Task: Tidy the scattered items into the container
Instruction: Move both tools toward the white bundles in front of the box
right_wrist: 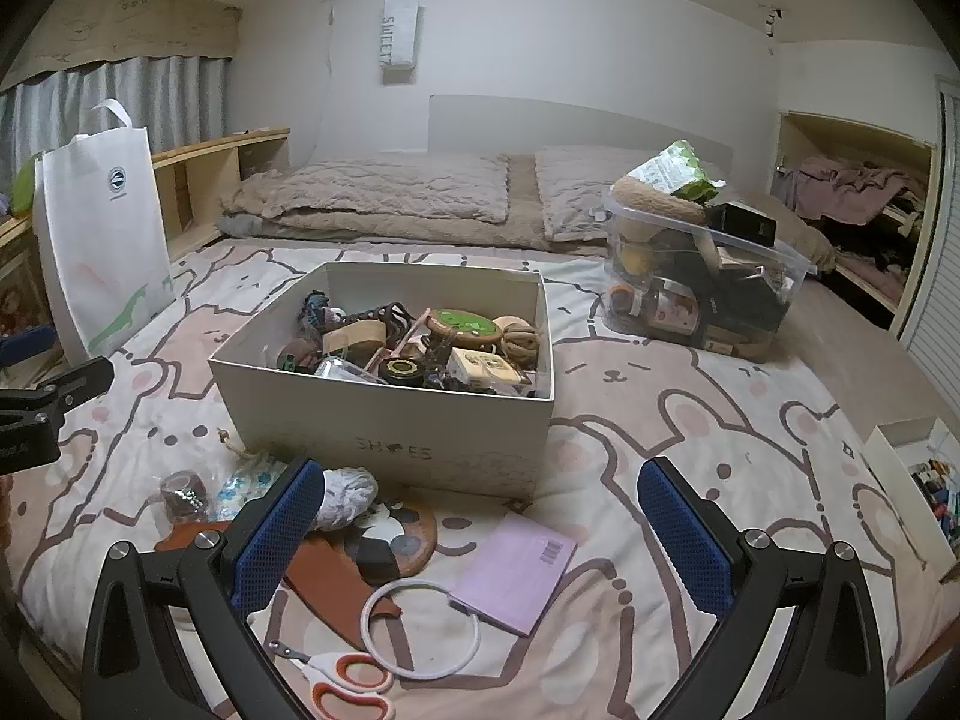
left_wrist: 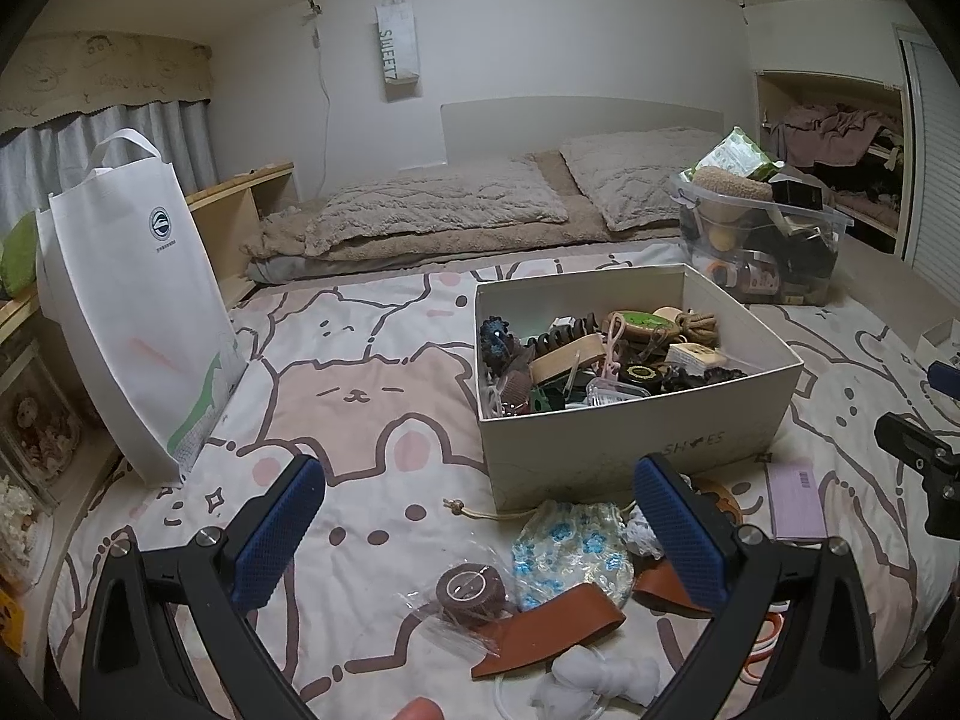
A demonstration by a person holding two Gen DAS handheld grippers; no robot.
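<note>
A white shoe box [left_wrist: 630, 450] [right_wrist: 384, 438] stands on the bed, full of small items. Loose items lie in front of it: a floral drawstring pouch [left_wrist: 570, 552], a brown tape roll in a plastic bag [left_wrist: 474, 591], brown leather strips [left_wrist: 540, 630], a lilac card [right_wrist: 516, 570], a white ring [right_wrist: 420, 627], orange-handled scissors [right_wrist: 342, 684], a round wooden piece [right_wrist: 396, 540] and a white crochet piece [right_wrist: 348, 495]. My left gripper [left_wrist: 480, 522] is open and empty above the pouch and tape. My right gripper [right_wrist: 480, 516] is open and empty above the card and ring.
A white tote bag [left_wrist: 138, 312] stands on the bed's left. A clear plastic bin [right_wrist: 702, 282] packed with things sits behind the box on the right. Pillows [left_wrist: 438, 210] lie at the headboard. Another open box [right_wrist: 912, 480] sits at the right edge.
</note>
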